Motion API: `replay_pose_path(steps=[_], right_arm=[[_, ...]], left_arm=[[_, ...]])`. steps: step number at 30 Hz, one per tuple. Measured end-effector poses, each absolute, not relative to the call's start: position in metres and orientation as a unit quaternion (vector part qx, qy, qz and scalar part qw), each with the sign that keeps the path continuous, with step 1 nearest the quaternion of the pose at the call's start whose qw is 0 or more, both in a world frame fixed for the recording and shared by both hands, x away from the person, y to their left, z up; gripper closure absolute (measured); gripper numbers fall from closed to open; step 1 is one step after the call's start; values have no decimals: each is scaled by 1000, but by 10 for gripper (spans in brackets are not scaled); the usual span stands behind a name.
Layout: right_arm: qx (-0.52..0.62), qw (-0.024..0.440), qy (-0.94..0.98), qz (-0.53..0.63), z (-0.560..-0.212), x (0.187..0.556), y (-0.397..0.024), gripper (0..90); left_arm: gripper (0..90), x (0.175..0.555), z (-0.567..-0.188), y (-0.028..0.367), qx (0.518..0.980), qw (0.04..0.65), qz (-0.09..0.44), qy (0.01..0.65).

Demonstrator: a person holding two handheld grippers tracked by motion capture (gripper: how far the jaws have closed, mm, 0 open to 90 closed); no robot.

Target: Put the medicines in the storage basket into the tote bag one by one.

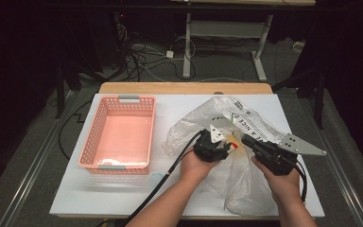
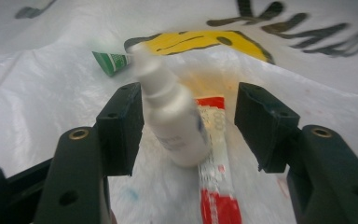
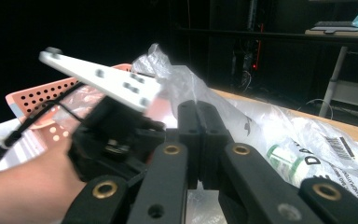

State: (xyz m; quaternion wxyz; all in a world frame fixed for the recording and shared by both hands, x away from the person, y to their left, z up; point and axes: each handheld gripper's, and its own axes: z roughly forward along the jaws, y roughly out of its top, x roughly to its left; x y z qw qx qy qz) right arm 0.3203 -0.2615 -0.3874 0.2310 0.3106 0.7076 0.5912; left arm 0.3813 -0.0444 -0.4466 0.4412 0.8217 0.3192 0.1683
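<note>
A clear plastic bag [image 1: 246,182] with black print lies crumpled on the white table, right of centre. My left gripper [image 1: 216,144] reaches into its mouth. In the left gripper view this gripper [image 2: 189,109] is open around a small white bottle [image 2: 172,119], which leans on the left jaw and stands apart from the right one. Under the bottle lies a red and white tube [image 2: 216,186], and a green tube [image 2: 112,62] sits farther in. My right gripper [image 3: 198,112] is shut, pinching the bag's film [image 3: 270,126], which rises in a peak behind its tips. In the high view the right gripper [image 1: 246,141] sits just right of the left one.
A pink perforated basket [image 1: 88,142] stands on the table's left half with nothing in it, and its wall [image 3: 32,95] appears behind the left hand. The white tabletop [image 1: 123,189] has free room in front of the basket. Cables trail off the near edge.
</note>
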Motion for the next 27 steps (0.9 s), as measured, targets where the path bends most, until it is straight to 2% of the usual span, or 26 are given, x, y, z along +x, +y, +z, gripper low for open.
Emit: replay_pose_path(steps=[4,10,14,19,21,24,27], right_arm=[[312,230,708,590,-387,320,-261,900],[312,231,709,589,-387,319,-260,900],[312,233,709,588,-387,318,-259,900],[310,234,711,586,-387,318,-259,900],[310,235,710,586,-388,319,-259,900],[313,232,712,584,-389,319,-259,900],[313,231,713,582,-390,319,-259,900]], left_arm=[[397,363,-442,-30,818,456,159,315],[397,326,-438,-9,833,458,143,275],[379,308,-443,11,848,439,121,271],[321,301,-461,35,861,408,103,285],[247,302,-469,39,869,385,94,295],[189,304,-479,42,873,368,63,314],[118,304,-484,38,874,358,62,322]])
